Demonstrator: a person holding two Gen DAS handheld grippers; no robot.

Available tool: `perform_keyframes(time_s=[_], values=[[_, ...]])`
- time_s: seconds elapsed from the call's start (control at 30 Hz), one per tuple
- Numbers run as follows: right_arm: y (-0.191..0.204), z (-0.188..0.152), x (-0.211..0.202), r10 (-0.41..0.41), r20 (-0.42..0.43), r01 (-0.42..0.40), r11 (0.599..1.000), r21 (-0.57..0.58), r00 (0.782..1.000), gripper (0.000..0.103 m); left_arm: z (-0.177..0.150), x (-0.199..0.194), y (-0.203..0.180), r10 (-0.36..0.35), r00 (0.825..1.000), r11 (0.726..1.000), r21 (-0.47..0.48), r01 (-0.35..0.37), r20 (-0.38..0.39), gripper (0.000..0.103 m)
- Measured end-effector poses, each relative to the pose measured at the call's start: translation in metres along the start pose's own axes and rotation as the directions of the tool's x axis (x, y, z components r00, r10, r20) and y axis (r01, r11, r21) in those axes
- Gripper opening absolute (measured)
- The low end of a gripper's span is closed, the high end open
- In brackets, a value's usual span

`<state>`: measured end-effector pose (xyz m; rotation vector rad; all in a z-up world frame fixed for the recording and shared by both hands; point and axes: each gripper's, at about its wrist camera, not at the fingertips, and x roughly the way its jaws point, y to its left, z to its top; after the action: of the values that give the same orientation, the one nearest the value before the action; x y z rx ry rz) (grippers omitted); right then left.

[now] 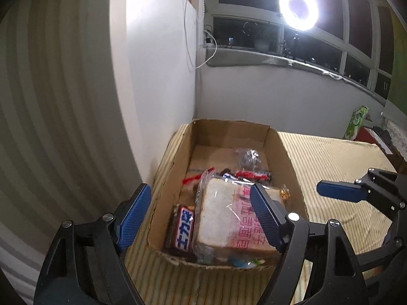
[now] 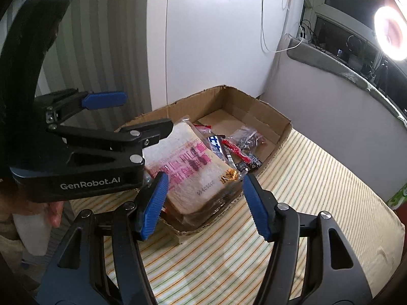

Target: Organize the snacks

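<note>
An open cardboard box [image 1: 285,152] lies on a striped cloth and holds the snacks. A bagged loaf of sliced bread [image 1: 221,218] with pink print fills its near end, beside a brown chocolate bar [image 1: 184,231]. Red and black packets [image 1: 251,175] and a clear wrapper [image 1: 248,157] lie further back. My left gripper [image 1: 201,213] hangs open over the box's near end, its pads wide of the bread. My right gripper [image 2: 204,203] stands open just short of the box [image 2: 277,119], with the bread [image 2: 188,175] beyond its fingers and nothing pressed between them.
The box sits in a corner against a white panel [image 1: 157,76]. The striped cloth [image 1: 330,157] stretches away to the right. A ring light [image 1: 299,9] glares from the window sill. A green package [image 1: 356,122] stands at the far right. A person's hand [image 2: 54,213] shows under the left gripper.
</note>
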<state>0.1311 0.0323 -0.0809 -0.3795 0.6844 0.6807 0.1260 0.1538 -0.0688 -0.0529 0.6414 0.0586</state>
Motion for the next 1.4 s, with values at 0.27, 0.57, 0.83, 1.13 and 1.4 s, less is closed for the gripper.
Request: perform_keyframes(time_s=[0.27,0.57,0.83,1.13,1.4], values=[[0.01,0.001,-0.002,0.001,0.005,-0.001,1.0,-0.016,1.0,0.064,-0.001,-0.01,0.012,0.022,1.0,1.0,-0.022,-0.022,0.014,0.08],[0.013,0.002,0.009,0.008,-0.002,-0.008,1.0,-0.008,1.0,0.064,-0.002,-0.014,0.02,0.05,0.998,0.999,-0.022,-0.05,0.033,0.08],[-0.009,-0.013,0.006,-0.016,0.042,0.013,0.997,0.076,0.999,0.064,-0.001,-0.021,0.017,0.098,0.993,0.995,-0.018,-0.097,0.067,0.08],[-0.096,-0.081,-0.046,-0.147,0.061,0.125,0.955,0.27,0.987,0.064,-0.001,-0.01,-0.067,0.019,0.999,0.997,0.079,-0.022,0.048,0.08],[-0.172,-0.145,-0.159,-0.431,0.044,0.365,0.811,0.457,0.901,0.073,-0.004,-0.035,-0.18,-0.177,0.981,0.971,0.176,0.162,0.073,0.08]])
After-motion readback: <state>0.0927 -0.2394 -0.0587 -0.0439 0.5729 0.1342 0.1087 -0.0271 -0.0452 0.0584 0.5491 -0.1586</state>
